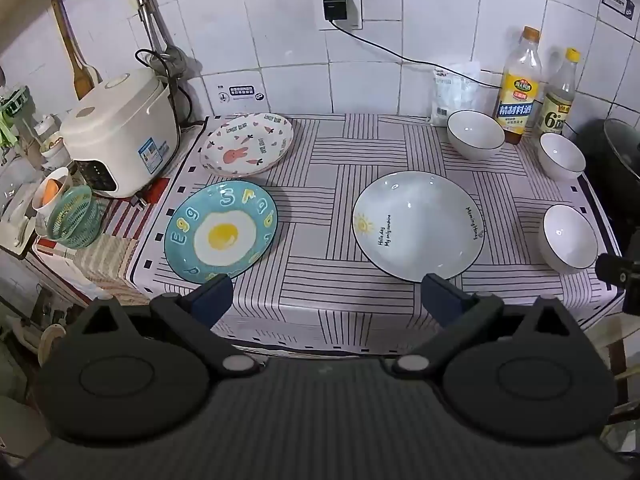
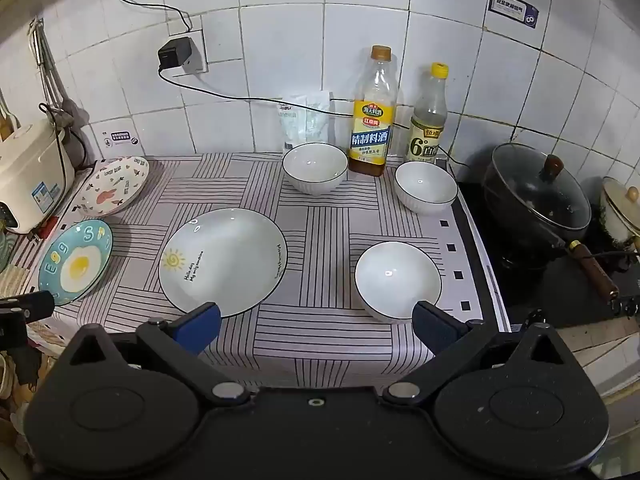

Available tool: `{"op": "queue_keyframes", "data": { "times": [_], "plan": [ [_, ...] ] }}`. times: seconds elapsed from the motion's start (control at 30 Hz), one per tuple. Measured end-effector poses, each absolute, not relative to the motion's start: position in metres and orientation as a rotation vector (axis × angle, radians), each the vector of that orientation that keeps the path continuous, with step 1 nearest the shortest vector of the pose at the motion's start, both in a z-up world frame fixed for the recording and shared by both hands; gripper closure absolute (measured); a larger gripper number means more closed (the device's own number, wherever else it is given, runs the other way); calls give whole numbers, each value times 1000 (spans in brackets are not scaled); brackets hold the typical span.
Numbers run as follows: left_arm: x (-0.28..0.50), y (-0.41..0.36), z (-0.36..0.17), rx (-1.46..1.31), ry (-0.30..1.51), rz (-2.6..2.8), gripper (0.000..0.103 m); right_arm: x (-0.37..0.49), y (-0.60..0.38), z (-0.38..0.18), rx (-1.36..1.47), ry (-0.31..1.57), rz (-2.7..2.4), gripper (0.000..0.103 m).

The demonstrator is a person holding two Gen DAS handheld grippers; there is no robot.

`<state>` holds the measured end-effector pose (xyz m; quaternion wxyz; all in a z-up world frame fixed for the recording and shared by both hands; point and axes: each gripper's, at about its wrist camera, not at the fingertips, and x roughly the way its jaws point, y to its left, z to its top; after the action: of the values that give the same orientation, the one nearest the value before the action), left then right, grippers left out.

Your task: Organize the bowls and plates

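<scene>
Tongs (image 2: 316, 328) agape, empty | bowl (image 2: 398, 280) touching right pad | plate (image 2: 223, 262) left

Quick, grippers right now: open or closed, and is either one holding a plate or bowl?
Left gripper: open, holding nothing, short of the sun plate.
Right gripper: open, holding nothing, short of the nearest white bowl.
</scene>
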<state>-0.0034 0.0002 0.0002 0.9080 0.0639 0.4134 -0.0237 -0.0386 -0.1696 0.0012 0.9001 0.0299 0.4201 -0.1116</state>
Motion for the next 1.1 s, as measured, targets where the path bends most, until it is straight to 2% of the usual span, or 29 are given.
{"op": "queue_keyframes", "data": {
  "times": [0.17, 1.1],
  "plan": [
    [-16, -1, -13, 110, 857, -63, 1, -36, -172, 0, 58, 867, -237, 0],
    [-10, 3, 0, 132, 809, -87, 1, -31, -164, -10, 44, 878, -238, 0]
  ]
}}
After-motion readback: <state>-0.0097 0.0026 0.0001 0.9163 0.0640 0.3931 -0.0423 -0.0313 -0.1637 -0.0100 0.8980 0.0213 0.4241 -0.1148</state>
